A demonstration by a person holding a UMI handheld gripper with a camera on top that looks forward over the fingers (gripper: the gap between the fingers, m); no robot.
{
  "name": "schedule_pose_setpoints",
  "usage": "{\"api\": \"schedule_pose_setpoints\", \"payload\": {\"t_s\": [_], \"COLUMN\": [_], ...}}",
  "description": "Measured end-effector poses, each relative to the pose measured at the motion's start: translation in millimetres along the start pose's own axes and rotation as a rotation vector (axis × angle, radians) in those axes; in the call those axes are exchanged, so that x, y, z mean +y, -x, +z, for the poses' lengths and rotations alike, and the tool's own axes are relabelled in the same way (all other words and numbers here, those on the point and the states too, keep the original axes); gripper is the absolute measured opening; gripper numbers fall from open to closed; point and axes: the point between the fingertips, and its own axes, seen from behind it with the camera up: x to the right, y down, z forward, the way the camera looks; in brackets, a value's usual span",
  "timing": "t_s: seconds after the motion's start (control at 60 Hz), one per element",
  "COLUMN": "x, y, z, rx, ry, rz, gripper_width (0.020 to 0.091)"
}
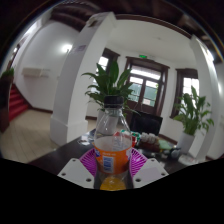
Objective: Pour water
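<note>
Here, gripper view: gripper (pixel 113 165) closed on bottle (pixel 113 145), pink pads pressing both sides of lower body. Bottle upright, cap on, orange liquid filling lower half; held vertical, likely to prevent spill before pour. Dark table (pixel 70 152) beneath. Potted plant (pixel 115 82) far behind bottle; second plant (pixel 192 115) far right. Receiving vessel not visible.

The lone camera rode on the gripper (pixel 113 168), looking forward along its fingers, very near the bottle (pixel 113 150), toward the room's windows (pixel 143 88).
</note>
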Motion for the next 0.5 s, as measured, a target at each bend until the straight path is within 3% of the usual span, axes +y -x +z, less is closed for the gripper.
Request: {"api": "schedule_pose_setpoints", "payload": {"t_s": [0.35,0.5], "x": [-1.7,-6.1], "y": [-133.9,-144.3], "z": [73.8,105.8], "rx": [0.116,0.122], "ry": [0.160,0.191], "rz": [-0.760,-1.102], "gripper_width": [0.0385,0.0388]}}
